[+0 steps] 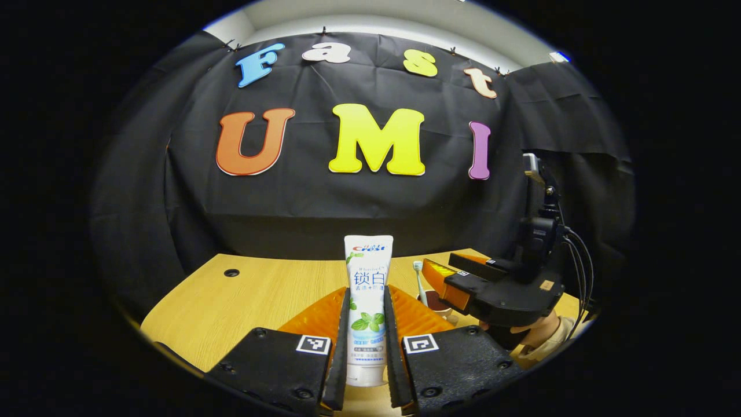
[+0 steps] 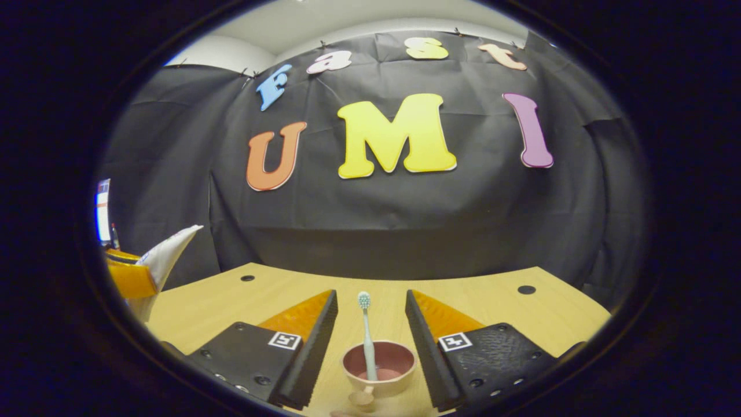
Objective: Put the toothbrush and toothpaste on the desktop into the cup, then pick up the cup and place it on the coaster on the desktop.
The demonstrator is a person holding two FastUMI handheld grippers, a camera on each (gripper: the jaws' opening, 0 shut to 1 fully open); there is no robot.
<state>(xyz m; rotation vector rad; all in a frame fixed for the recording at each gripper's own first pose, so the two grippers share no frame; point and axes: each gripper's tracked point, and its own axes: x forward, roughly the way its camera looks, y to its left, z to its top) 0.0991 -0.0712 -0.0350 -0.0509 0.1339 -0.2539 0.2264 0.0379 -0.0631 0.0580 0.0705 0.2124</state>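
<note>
Left gripper view: the left gripper (image 1: 367,324) is clamped on the upright toothpaste (image 1: 367,307), both fingers pressing its sides above the wooden desktop (image 1: 260,295). Off to the right, the right gripper (image 1: 457,275) is held by a hand (image 1: 541,333). In the right gripper view its jaws stand apart (nothing between them is gripped), framing the cup (image 2: 379,366) with the toothbrush (image 2: 366,333) standing in it, bristles up
</note>
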